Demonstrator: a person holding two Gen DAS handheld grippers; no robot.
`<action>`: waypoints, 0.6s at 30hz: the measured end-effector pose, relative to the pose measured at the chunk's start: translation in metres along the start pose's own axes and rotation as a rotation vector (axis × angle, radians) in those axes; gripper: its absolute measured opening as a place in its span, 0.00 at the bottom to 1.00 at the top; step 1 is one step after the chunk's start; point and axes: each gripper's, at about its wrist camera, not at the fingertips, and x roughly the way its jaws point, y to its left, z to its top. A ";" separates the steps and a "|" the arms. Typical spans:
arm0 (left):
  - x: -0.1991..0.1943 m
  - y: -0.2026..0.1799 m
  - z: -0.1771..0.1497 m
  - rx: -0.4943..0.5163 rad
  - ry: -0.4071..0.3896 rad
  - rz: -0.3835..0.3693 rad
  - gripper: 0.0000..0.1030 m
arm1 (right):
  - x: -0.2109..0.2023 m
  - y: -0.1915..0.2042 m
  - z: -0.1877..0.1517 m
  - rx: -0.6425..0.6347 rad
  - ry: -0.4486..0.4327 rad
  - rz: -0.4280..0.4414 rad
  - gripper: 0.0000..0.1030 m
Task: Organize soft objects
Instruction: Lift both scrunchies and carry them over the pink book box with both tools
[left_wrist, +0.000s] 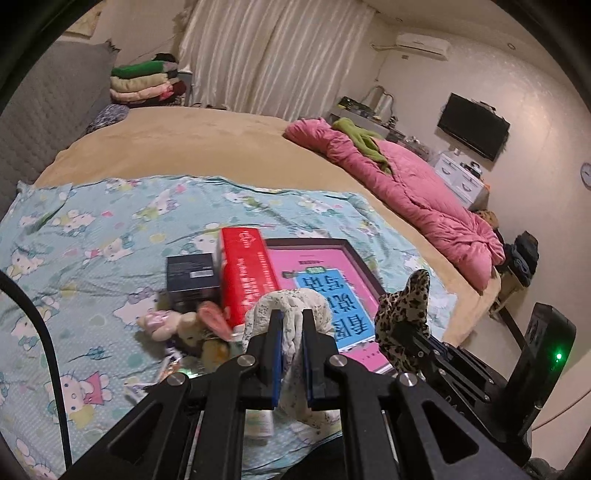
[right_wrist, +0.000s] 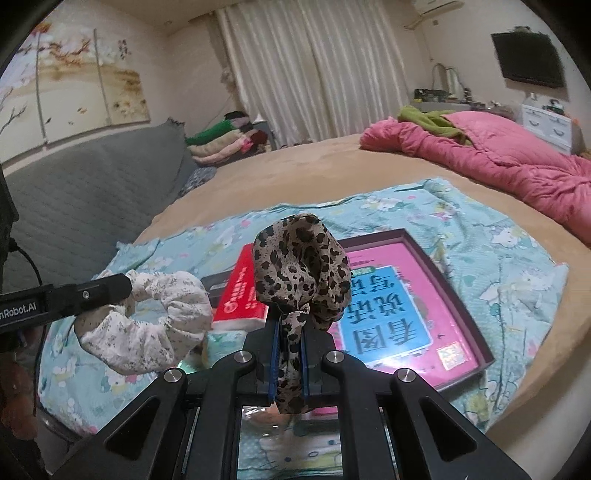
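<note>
The left tongs (left_wrist: 291, 325) are pinching a soft white scrunchie with tiny flowers (left_wrist: 295, 306), lifted above the blue cartoon-cat sheet (left_wrist: 92, 229) on the bed. The right tongs (right_wrist: 290, 332) are pinching a floppy leopard-spotted scrunchie (right_wrist: 303, 258), held up over the big pink picture book (right_wrist: 424, 295). So two soft things are picked up but not put away yet. Small pink and tan plush toys (left_wrist: 184, 328), I think, lie on the sheet beside the tall red box (left_wrist: 247, 277) and are left to sort.
</note>
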 end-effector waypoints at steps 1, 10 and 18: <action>0.002 -0.005 0.001 0.007 0.001 -0.002 0.09 | -0.002 -0.004 0.001 0.008 -0.007 -0.007 0.09; 0.027 -0.040 0.012 0.022 0.021 -0.041 0.09 | -0.012 -0.036 0.006 0.076 -0.042 -0.048 0.09; 0.069 -0.066 0.008 0.055 0.085 -0.037 0.09 | -0.010 -0.064 0.004 0.130 -0.040 -0.086 0.09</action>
